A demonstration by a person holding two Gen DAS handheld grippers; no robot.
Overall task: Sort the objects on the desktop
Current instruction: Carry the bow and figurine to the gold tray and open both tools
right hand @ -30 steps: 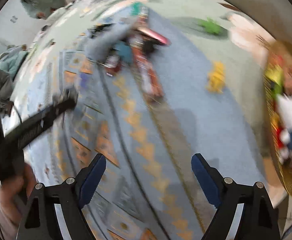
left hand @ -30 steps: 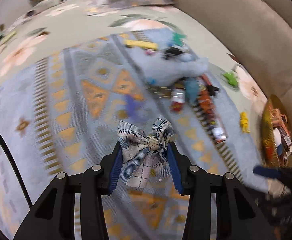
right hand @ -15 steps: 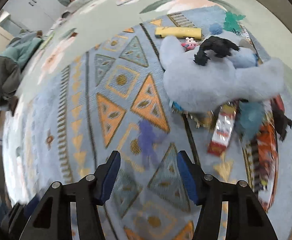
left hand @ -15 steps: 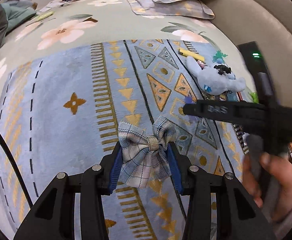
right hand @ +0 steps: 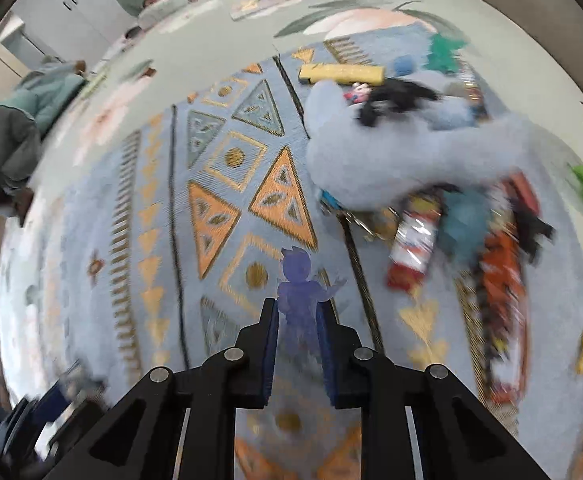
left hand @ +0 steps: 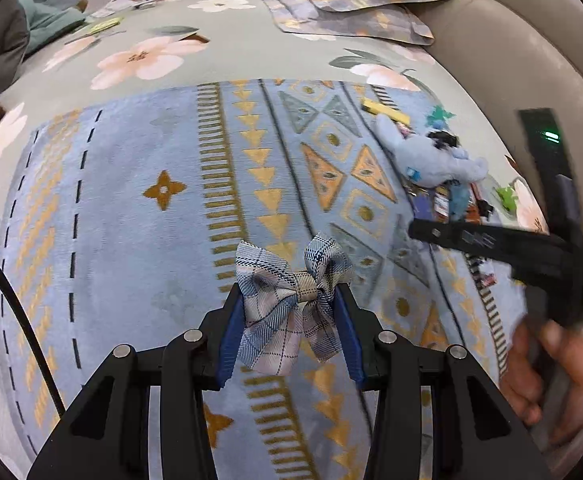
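The left tool (left hand: 289,312) is clamped on a plaid fabric bow (left hand: 291,300), held above the blue patterned rug (left hand: 131,220). The right tool (right hand: 299,344) is closed on a small purple figurine (right hand: 297,292) at the rug surface. Beyond it, a grey-blue plush toy (right hand: 391,160) lies on a pile of snack packets (right hand: 415,240) and small toys; no container is visible.

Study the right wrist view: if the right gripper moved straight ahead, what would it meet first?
The right gripper already brackets the purple figure; ahead lies bare patterned rug, with the grey plush toy off to the right. Depth is uncertain.
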